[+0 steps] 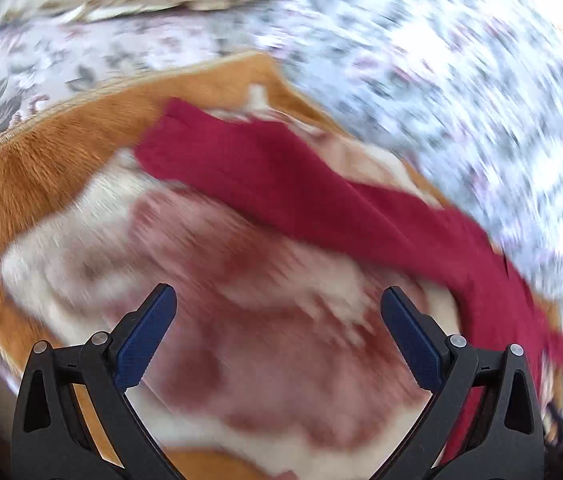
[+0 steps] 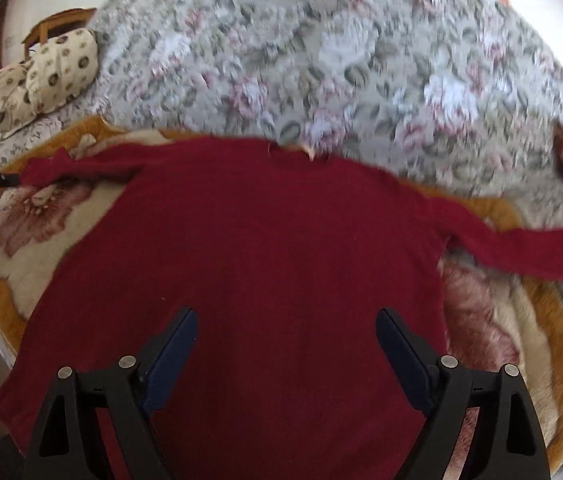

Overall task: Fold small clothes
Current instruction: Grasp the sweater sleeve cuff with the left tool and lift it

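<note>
Floral grey bedding point(image 2: 321, 60) is being covered by a plush orange-bordered rose blanket point(image 2: 41, 216), on which a dark red knitted long-sleeved sweater point(image 2: 261, 248) is being spread flat, sleeves out to both sides. Being soft, light and floppy, it is probably best pinched at a sleeve cuff point(image 1: 169, 128) or hem corner. Nothing is being gripped: the left gripper point(image 1: 279, 308) and right gripper point(image 2: 285, 328) are being held with jaws wide apart.

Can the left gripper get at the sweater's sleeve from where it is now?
Probably yes. The left gripper has its jaws open and holds nothing, and the red sweater's sleeve lies flat on the fleece blanket just ahead of it, with nothing on top. Motion blur hides how near it is.
</note>
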{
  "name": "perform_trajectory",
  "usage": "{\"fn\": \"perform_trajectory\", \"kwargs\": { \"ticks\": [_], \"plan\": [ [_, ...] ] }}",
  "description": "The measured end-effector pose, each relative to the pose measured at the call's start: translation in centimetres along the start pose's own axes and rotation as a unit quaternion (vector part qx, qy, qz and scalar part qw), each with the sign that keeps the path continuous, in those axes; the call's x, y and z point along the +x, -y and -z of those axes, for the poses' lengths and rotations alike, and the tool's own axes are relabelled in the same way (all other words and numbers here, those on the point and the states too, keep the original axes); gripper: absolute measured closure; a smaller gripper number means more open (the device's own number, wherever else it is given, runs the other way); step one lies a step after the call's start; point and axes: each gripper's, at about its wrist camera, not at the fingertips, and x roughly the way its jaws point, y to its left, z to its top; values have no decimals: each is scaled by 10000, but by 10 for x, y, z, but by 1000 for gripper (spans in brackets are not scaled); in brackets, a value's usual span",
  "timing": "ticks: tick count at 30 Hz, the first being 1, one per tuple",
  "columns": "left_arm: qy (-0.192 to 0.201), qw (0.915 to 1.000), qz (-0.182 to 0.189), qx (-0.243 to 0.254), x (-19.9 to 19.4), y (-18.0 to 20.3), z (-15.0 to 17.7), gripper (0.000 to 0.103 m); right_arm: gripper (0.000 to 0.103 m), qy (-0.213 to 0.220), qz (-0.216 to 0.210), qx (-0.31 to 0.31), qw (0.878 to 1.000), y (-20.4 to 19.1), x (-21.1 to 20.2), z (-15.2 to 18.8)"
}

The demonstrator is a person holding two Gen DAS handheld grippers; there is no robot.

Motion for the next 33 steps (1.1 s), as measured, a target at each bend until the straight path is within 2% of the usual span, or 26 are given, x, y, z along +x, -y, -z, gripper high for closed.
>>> {"fn": "perform_trajectory", "kwargs": {
  "ticks": [2, 7, 9, 12, 14, 16, 19, 23, 25, 27, 28, 31, 33],
  "plan": [
    [-170, 9994, 171, -256, 14, -22, -12, 1, 19, -96, -84, 193, 9997, 8, 5, 1],
    [-121, 9977, 291, -592, 28, -37, -24, 1, 19, -411, -83, 302, 9987, 10, 17, 5],
    [-109, 9954, 589, -754, 36, -39, -31, 1, 19, -492, -63, 223, 9985, 8, 20, 5],
    [-239, 9828, 1468, -1097, 49, -47, -43, 1, 19, -531, -26, 53, 9986, 2, 21, 6],
    [-380, 9747, 1767, -1315, 59, -48, -47, 1, 19, -521, 18, 7, 9986, 1, 22, 5],
    [-316, 9690, 1913, -1528, 62, -54, -51, 1, 19, -538, 54, -22, 9985, 0, 24, 5],
    [-56, 9525, 2258, -2044, 61, -72, -57, 1, 19, -580, 85, -47, 9983, -1, 25, 5],
    [444, 9488, 2132, -2288, 53, -83, -64, 1, 19, -668, 45, -46, 9977, 0, 29, 3],
    [420, 9443, 2156, -2451, 60, -86, -64, 1, 19, -718, 33, -49, 9974, 0, 31, 3],
    [481, 9503, 1983, -2352, 63, -79, -66, 2, 19, -743, 40, -60, 9972, 0, 32, 3],
    [495, 9539, 1877, -2291, 63, -76, -65, 5, 19, -746, 46, -67, 9972, 0, 32, 3],
    [486, 9673, 1285, -2134, 64, -73, -62, 40, 19, -741, 72, -92, 9972, -1, 33, 3],
    [460, 9700, 1041, -2146, 65, -78, -57, 86, 19, -756, 83, -110, 9970, -1, 33, 3]
  ]
}}
